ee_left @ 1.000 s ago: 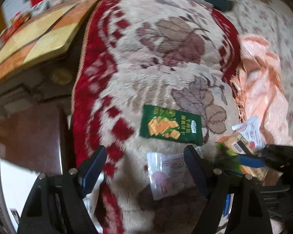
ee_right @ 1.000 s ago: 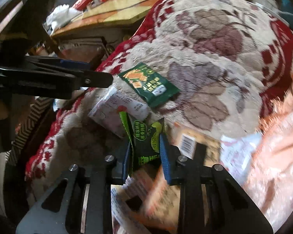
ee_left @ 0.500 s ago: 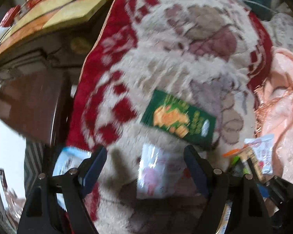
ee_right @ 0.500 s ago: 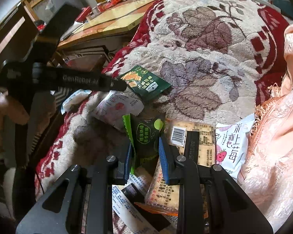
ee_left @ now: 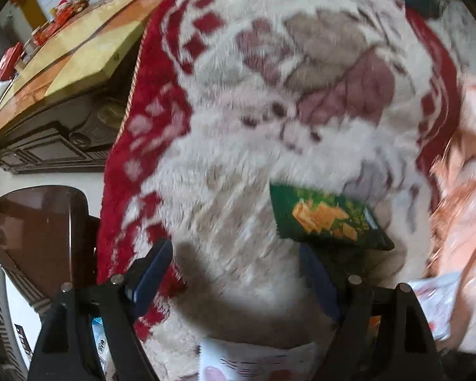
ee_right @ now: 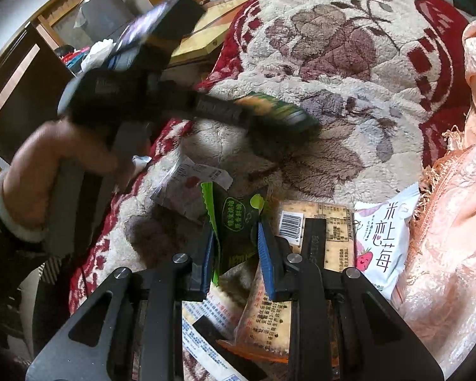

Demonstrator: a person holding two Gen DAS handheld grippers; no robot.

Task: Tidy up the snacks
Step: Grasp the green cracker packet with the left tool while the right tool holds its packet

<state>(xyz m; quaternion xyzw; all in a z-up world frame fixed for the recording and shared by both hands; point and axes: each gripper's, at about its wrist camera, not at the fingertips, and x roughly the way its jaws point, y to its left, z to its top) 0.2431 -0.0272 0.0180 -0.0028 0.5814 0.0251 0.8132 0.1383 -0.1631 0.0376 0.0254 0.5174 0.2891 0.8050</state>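
The left gripper (ee_left: 234,273) hung spread wide over the cream-and-red plush blanket (ee_left: 238,165), nothing between its jaws. The flat dark-green snack packet printed with orange crackers (ee_left: 325,217) lay on the blanket just beyond its right fingertip. The right gripper (ee_right: 234,247) pinched a small dark-green, lime-edged snack pouch (ee_right: 238,219) above a barcoded cracker pack (ee_right: 330,222).

the right tool (ee_right: 234,247) is clamped on a green packet (ee_right: 238,219), held upright above the blanket (ee_right: 349,73). just right of the packet lies a cracker pack (ee_right: 330,222), then a white strawberry pouch (ee_right: 384,238). up-left of the packet lies a clear wrapper (ee_right: 187,184). farther up-left, the blurred left tool (ee_right: 247,120), in a hand (ee_right: 47,171), reaches over a dark green bag (ee_right: 285,111).
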